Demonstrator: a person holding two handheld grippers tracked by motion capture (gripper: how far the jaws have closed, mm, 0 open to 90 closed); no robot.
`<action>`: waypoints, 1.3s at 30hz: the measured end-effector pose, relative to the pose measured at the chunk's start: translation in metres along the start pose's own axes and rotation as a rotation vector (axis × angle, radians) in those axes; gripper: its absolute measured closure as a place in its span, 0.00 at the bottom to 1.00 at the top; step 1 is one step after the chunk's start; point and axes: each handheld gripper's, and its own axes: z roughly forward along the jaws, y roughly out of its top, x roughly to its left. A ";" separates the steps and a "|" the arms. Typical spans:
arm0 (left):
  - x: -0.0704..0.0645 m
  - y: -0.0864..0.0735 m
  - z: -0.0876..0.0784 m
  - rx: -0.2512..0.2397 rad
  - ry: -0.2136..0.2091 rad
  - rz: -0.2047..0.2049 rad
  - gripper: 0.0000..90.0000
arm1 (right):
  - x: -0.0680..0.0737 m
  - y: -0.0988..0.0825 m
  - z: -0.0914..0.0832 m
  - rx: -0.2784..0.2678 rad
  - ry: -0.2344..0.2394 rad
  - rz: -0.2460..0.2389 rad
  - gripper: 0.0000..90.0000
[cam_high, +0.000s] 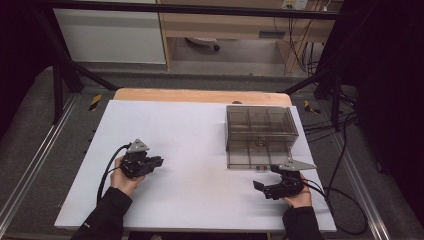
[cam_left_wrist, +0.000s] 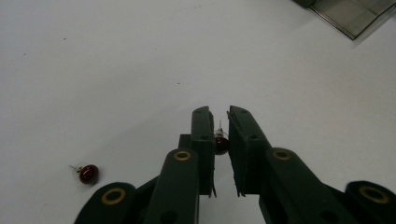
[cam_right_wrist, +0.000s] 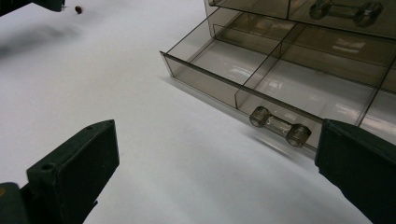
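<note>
Nearest the lens in the left gripper view, the left claw (cam_left_wrist: 220, 122) stood nearly closed, its dark pads pinching a small red earring (cam_left_wrist: 221, 143) between them. The bead sat low in the gap with a thin post sticking up; I judged it gripped, though the pads left a sliver of daylight on one side and the view there was dim, so the hold may have been on one edge only.

A second earring (cam_left_wrist: 88, 173) lay loose on the white worktop (cam_left_wrist: 116, 70), off to the side of the claw and well apart from it.

Farther out, the smoky clear organizer box (cam_high: 260, 129) sat at the far right of the worktop. Its lower drawer (cam_right_wrist: 261, 77) was pulled out, compartments bare, handle (cam_right_wrist: 279, 126) facing the right claw (cam_right_wrist: 217, 154). That claw hung wide open just in front of the drawer, holding nothing and touching nothing.

Risks, as judged:
- Bead is round and slick; a thin pinch could let it squirt out during the carry across the worktop, and it would roll.
- Post might bend if the pads bore on it instead of the bead.
- Release above a divider wall could drop it in the wrong compartment or bounce it out.
- Drawer stands unbraced; a nudge from either claw could slide it or the box.
</note>
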 end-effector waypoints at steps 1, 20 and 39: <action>-0.002 0.001 0.001 0.003 -0.002 0.005 0.89 | 0.000 0.000 0.000 -0.001 -0.001 -0.001 0.00; -0.030 0.011 0.012 0.007 -0.032 0.030 0.89 | 0.000 0.000 0.000 0.002 -0.002 -0.003 0.00; -0.052 0.027 0.022 -0.005 -0.068 0.064 0.89 | 0.000 0.000 0.000 0.004 -0.003 -0.005 0.00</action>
